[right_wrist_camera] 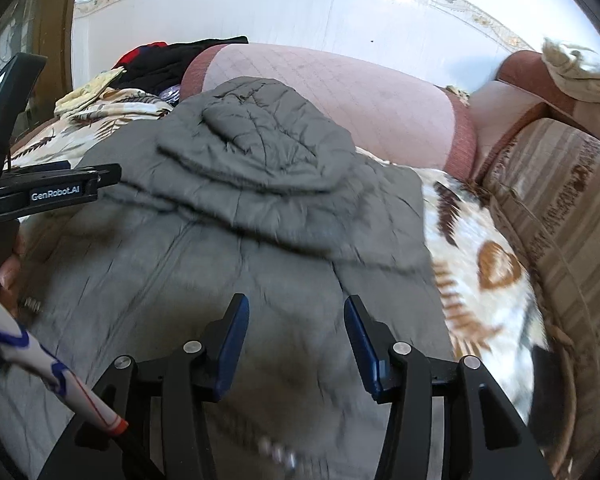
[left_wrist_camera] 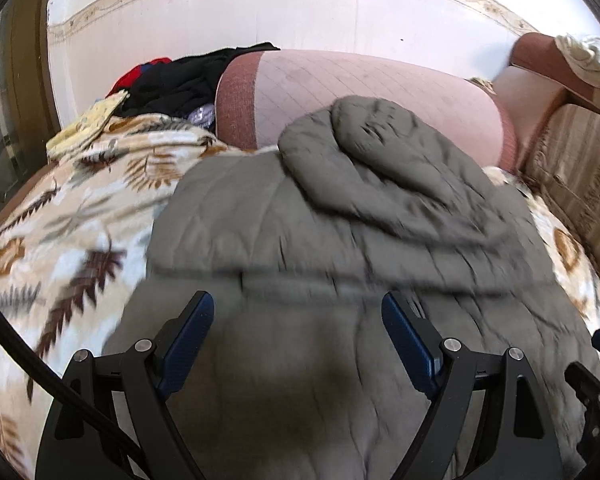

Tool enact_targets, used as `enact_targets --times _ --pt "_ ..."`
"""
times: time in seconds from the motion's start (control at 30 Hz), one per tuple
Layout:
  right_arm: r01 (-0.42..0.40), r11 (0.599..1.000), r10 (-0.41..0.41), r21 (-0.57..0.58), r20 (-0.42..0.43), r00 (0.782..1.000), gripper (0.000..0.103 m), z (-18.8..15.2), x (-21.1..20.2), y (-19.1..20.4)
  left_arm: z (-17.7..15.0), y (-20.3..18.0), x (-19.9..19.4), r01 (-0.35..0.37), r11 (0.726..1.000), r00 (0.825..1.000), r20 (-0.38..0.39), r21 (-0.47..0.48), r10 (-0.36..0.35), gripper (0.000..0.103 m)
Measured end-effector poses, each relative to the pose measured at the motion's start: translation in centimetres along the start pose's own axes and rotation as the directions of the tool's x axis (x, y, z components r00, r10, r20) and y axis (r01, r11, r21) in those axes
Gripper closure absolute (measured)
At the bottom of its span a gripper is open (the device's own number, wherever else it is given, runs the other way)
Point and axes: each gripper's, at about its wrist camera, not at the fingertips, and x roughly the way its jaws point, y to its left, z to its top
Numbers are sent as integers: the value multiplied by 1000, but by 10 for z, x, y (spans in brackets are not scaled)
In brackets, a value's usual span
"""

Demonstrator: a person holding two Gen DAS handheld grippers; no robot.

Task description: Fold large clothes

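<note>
While both tongs hang above the grey quilted jacket (left_wrist_camera: 300, 240), neither has hold of it: the left tongs (left_wrist_camera: 298, 316) stand wide apart with only cloth showing below the gap, and the right tongs (right_wrist_camera: 296, 316) stand about half apart, likewise empty, their blue pads clear of the fabric. The jacket lies directly under and ahead of both pairs, its long axis running away from them, hem end nearest and the hood (right_wrist_camera: 260, 140) farthest, folded down flat over the back. In the left view the jacket's left edge is just beside the left tongs; in the right view its right edge falls just right of the right tongs. So each pair sits nearer its own side of the garment, and I judge the next fold turns on taking those near corners. Beyond the jacket, the leaf-patterned blanket (left_wrist_camera: 72, 216) spreads to either side, the pink backrest cushion (left_wrist_camera: 360, 92) rises past the hood, and a heap of dark clothes (left_wrist_camera: 180, 80) lies far left.
</note>
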Motion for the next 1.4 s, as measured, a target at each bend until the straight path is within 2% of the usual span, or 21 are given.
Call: enact_targets --times 0.27,0.43,0.6,0.77,1.0,1.4 --pt "-18 1000 18 0 -21 1000 49 -55 -41 8 -102 -2 -60 -26 1000 995 -93 10 27 18" --pt "-4 998 3 -57 -14 1000 49 -82 -53 27 -136 -3 -73 -80 996 991 -106 44 84 18" --pt "6 996 -10 -84 -48 999 49 -107 -47 36 -147 -4 -74 -115 990 989 -89 82 122 18" --pt "38 994 -41 -100 -29 999 45 -117 -45 37 -148 -9 -71 -139 985 986 -76 99 147 17" --pt "38 995 -39 -91 -18 999 40 -122 -43 35 -150 -12 -69 -158 980 984 -62 119 166 17" --pt "2 998 -4 -69 -20 1000 39 -124 -43 28 -151 -16 -67 -187 974 979 -52 130 195 17"
